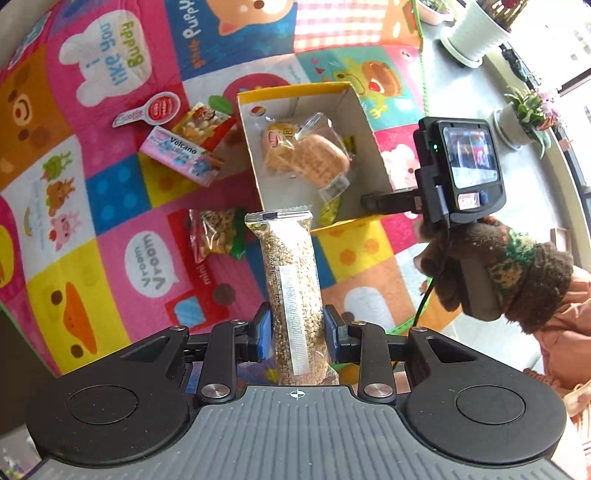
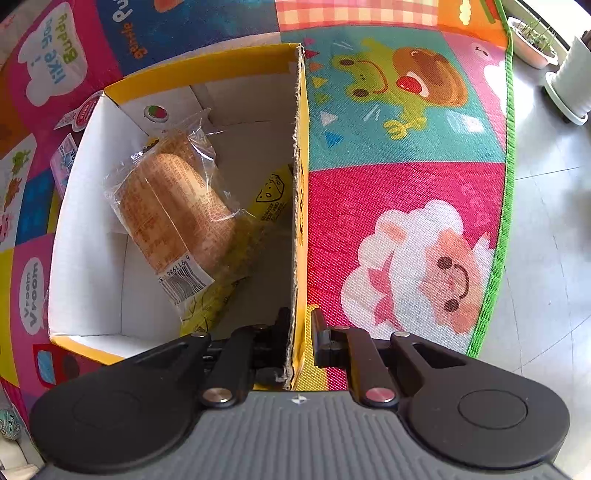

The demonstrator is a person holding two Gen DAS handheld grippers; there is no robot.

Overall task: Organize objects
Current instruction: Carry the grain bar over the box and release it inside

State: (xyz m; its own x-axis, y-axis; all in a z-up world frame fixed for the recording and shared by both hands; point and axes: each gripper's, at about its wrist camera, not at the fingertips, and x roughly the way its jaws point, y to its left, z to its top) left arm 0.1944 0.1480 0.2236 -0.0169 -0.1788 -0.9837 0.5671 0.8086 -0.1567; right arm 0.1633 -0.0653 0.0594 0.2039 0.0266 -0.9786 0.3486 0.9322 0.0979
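Note:
My left gripper (image 1: pixel 297 330) is shut on a clear-wrapped sesame bar (image 1: pixel 291 280) and holds it above the play mat, just short of the yellow cardboard box (image 1: pixel 295 90). The box holds wrapped bread buns (image 1: pixel 306 153) and a yellow snack packet (image 2: pixel 258 221). My right gripper (image 2: pixel 300 341) is shut on the box's right wall (image 2: pixel 300 206), one finger inside and one outside. It shows in the left wrist view (image 1: pixel 380 201) at the box's right side.
On the colourful play mat (image 1: pixel 110 206) left of the box lie a pink Volcano carton (image 1: pixel 181 155), a nut packet (image 1: pixel 203 123), a red-white spoon-shaped packet (image 1: pixel 151 109) and a cereal-ring bag (image 1: pixel 214 234). Potted plants (image 1: pixel 476 29) stand on the tiled floor at right.

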